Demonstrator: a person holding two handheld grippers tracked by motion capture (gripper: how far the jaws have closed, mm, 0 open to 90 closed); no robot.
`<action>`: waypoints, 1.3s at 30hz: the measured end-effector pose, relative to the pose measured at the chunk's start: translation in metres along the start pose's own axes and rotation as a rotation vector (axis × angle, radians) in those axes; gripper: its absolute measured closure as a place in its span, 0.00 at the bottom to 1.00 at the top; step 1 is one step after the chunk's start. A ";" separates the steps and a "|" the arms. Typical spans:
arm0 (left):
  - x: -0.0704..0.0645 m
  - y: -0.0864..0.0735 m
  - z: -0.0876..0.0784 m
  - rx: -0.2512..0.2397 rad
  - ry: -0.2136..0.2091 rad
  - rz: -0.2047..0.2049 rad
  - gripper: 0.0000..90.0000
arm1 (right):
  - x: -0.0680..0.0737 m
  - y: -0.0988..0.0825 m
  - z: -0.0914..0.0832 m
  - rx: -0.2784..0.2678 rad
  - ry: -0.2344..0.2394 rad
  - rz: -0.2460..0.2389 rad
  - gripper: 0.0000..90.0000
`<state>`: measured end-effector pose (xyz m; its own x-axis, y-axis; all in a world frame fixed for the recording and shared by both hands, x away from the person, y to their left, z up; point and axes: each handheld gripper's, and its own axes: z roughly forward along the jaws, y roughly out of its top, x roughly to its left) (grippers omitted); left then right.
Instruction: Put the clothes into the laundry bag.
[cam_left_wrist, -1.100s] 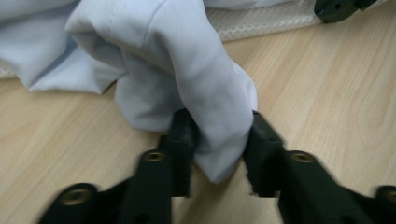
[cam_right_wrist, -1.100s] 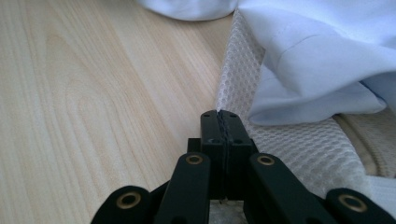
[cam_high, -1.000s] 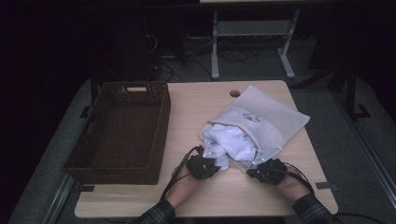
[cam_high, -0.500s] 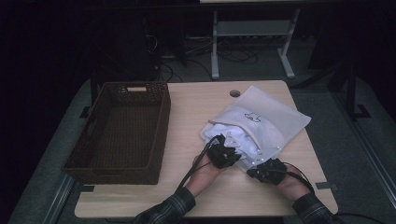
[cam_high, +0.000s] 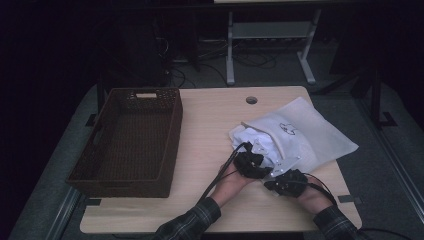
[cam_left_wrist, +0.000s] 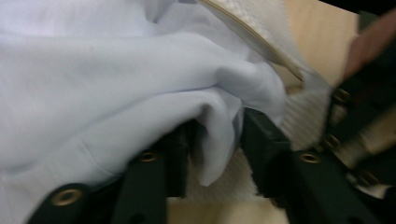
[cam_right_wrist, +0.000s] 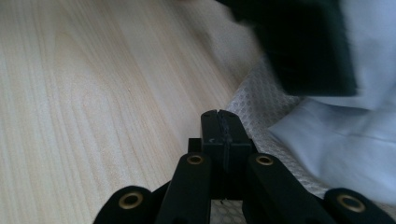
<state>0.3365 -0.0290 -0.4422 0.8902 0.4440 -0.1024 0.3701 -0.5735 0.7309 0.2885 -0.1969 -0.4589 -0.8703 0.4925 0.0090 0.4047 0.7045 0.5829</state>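
A white mesh bag (cam_high: 315, 135) lies on the right of the wooden table (cam_high: 210, 125), with a white garment (cam_high: 247, 137) bulging out of its mouth. My left gripper (cam_high: 261, 156) is at the bag's mouth, pushed into the garment (cam_left_wrist: 116, 84). Its jaws have just been opening. A loose fold of the cloth hangs between them in the left gripper view, at my left gripper (cam_left_wrist: 217, 144). My right gripper (cam_high: 278, 172) sits just beside it, nearer the front edge. In the right gripper view my right gripper (cam_right_wrist: 222, 128) is shut on the bag's mesh edge (cam_right_wrist: 261, 100).
A dark wicker basket (cam_high: 142, 93) stands on the left half of the table. A round cable hole (cam_high: 251, 100) is near the far edge. Beyond the table are a white metal frame (cam_high: 270, 35) and floor cables.
My left gripper has moved right, from the garment's left side to the bag's mouth, and its jaws have parted. More of the garment lies inside the bag. The right gripper has stayed put.
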 end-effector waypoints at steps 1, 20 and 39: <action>0.001 -0.001 -0.007 -0.001 -0.007 0.002 0.62 | 0.000 0.000 0.000 0.000 -0.001 -0.001 0.99; 0.110 -0.006 -0.062 -0.027 0.245 -0.187 0.63 | 0.003 -0.017 -0.014 0.026 0.033 0.018 0.99; 0.130 -0.017 -0.024 0.091 0.184 -0.246 0.96 | 0.005 -0.019 -0.022 0.029 -0.032 -0.010 0.99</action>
<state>0.4392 0.0553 -0.4518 0.7109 0.6894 -0.1388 0.5980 -0.4887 0.6353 0.2701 -0.2194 -0.4520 -0.8653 0.5008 -0.0231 0.4042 0.7241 0.5589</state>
